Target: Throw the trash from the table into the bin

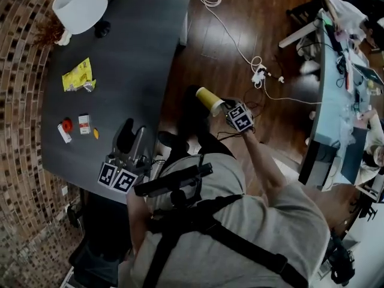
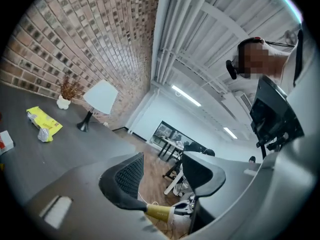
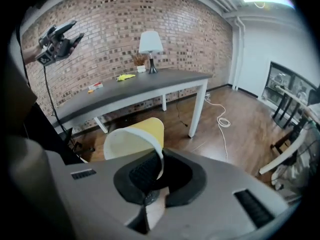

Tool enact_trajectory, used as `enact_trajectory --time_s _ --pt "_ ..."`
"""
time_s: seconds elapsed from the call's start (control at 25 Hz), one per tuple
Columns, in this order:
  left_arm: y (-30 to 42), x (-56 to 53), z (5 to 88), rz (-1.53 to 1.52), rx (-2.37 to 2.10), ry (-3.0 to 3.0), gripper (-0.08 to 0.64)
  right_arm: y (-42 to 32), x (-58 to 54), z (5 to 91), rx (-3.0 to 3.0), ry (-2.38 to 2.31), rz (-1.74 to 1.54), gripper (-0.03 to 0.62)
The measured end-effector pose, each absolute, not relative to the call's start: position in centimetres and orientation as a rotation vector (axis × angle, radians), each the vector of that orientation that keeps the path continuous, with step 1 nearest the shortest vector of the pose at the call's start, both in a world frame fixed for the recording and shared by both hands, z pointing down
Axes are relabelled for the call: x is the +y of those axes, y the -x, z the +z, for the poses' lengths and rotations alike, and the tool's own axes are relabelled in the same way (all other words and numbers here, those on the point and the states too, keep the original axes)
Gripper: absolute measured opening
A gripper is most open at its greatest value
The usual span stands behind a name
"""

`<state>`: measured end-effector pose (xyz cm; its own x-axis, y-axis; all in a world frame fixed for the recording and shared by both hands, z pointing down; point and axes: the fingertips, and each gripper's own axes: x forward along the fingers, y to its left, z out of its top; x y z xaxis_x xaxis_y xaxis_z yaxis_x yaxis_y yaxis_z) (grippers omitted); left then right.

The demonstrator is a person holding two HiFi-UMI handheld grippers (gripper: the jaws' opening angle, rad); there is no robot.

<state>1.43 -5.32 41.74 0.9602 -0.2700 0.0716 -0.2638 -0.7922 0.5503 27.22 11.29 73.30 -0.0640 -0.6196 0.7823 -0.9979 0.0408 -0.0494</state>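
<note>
A yellow paper cup [image 1: 207, 98] [image 3: 135, 136] hangs on its side over the wooden floor, right of the dark grey table [image 1: 138, 53]. My right gripper [image 1: 221, 105] [image 3: 157, 176] is shut on the cup's rim wall. My left gripper [image 1: 132, 138] [image 2: 162, 174] is over the table's near edge and points level, jaws apart with nothing between them; far beyond them the cup [image 2: 160, 213] shows. On the table lie a yellow wrapper [image 1: 78, 77] [image 2: 44, 121], a red and white piece [image 1: 66, 126] and a small white and red box [image 1: 84, 123]. I see no bin that I can be sure of.
A white lamp [image 1: 79, 6] and a small vase of dried twigs [image 1: 60, 38] stand at the table's far end. White cables [image 1: 240, 47] trail over the floor. A cluttered light desk [image 1: 327, 89] stands at the right. A dark shape [image 1: 191, 122] lies below the cup.
</note>
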Motion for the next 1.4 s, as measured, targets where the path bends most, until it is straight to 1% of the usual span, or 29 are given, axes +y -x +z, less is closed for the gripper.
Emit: enact_trajectory --time_s 0.24,0.28,0.32,0.48,0.96,1.08,1.24,1.28,1.32,1.4 --pt "-3.6 -3.6 41.1 0.033 -0.369 -2.559 0.229 -27.2 11.7 78.5 -1.697 -1.501 0.906 0.008" --pt "-3.8 -3.4 41.0 0.035 -0.374 -2.562 0.229 -27.1 11.4 79.0 -1.693 -1.48 0.902 0.018" --pt "-4.0 -3.2 40.9 0.037 -0.379 -2.565 0.229 -27.1 11.1 79.5 -1.686 -1.464 0.896 0.042" --pt "-4.1 -2.5 40.6 0.041 -0.4 -2.568 0.229 -27.5 10.1 81.2 -1.639 -1.434 0.902 0.052" --pt "-3.4 -2.8 40.6 0.022 -0.448 -2.56 0.229 -27.1 8.5 80.3 -1.672 -1.484 0.944 0.058" --pt "-3.1 -3.0 40.7 0.016 -0.453 -2.563 0.229 -26.7 7.0 76.9 -1.803 -1.586 0.903 0.055" --pt "-3.2 -3.1 40.7 0.005 -0.445 -2.567 0.229 -25.7 4.6 68.5 -2.072 -1.743 0.773 0.057" --pt "-3.2 -3.2 40.7 0.0 -0.443 -2.567 0.229 -25.2 4.2 66.2 -2.141 -1.77 0.749 0.045" --pt "-3.2 -3.1 40.7 -0.007 -0.442 -2.566 0.229 -24.8 3.8 63.9 -2.209 -1.793 0.728 0.015" --pt "-3.5 -3.0 40.5 -0.029 -0.434 -2.562 0.23 -24.1 3.2 59.8 -2.33 -1.829 0.688 0.014"
